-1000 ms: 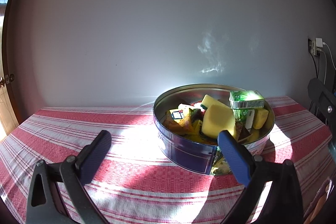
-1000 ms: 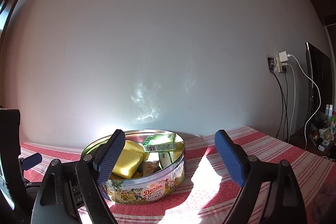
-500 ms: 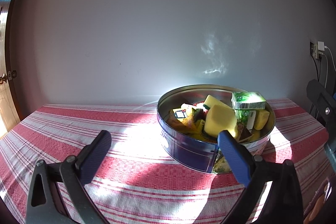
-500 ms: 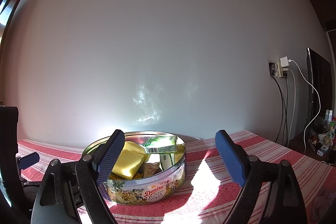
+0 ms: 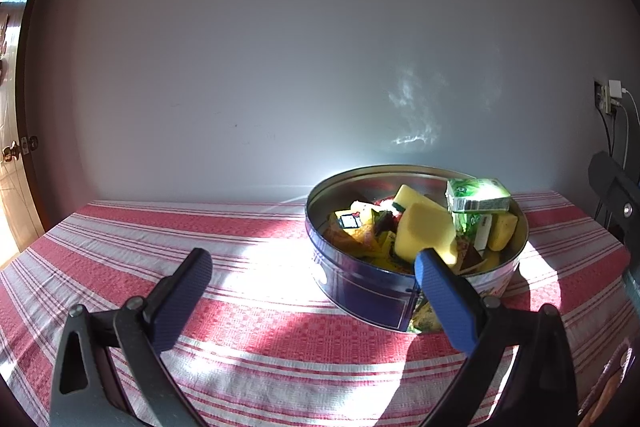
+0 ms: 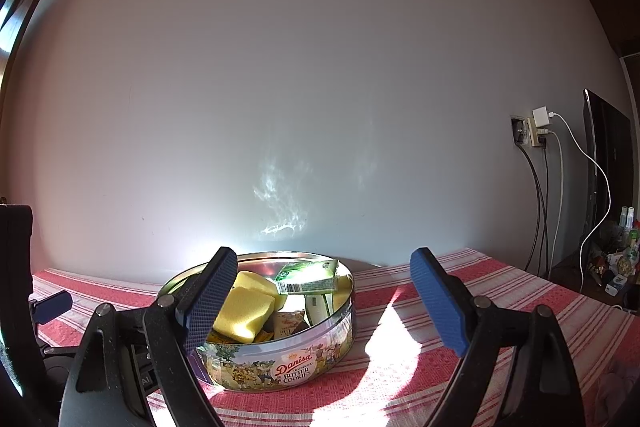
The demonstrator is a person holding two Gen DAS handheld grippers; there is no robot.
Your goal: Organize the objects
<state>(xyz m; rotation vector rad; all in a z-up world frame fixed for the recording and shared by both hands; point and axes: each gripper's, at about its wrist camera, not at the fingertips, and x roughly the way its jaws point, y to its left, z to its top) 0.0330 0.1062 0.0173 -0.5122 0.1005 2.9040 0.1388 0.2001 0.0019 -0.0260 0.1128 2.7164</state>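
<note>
Hovering with jaws spread wide and empty, the left gripper (image 5: 312, 281) and right gripper (image 6: 322, 281) faced the cookie tin (image 6: 280, 359) holding yellow sponges (image 6: 242, 313).

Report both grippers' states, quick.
Left gripper: open, holding nothing, before the cookie tin.
Right gripper: open, holding nothing.

A round cookie tin (image 5: 362, 291), lidless, stands upright on the red-and-white striped tabletop (image 5: 248, 331), its side printed "Danisa Butter Cookies" (image 6: 294, 373). It is heaped full: two yellow sponges (image 5: 426, 233) lean near the middle, a green-and-white carton (image 5: 478, 195) lies across the top by the rim, and small packets (image 5: 352, 223) fill the rest.
</note>
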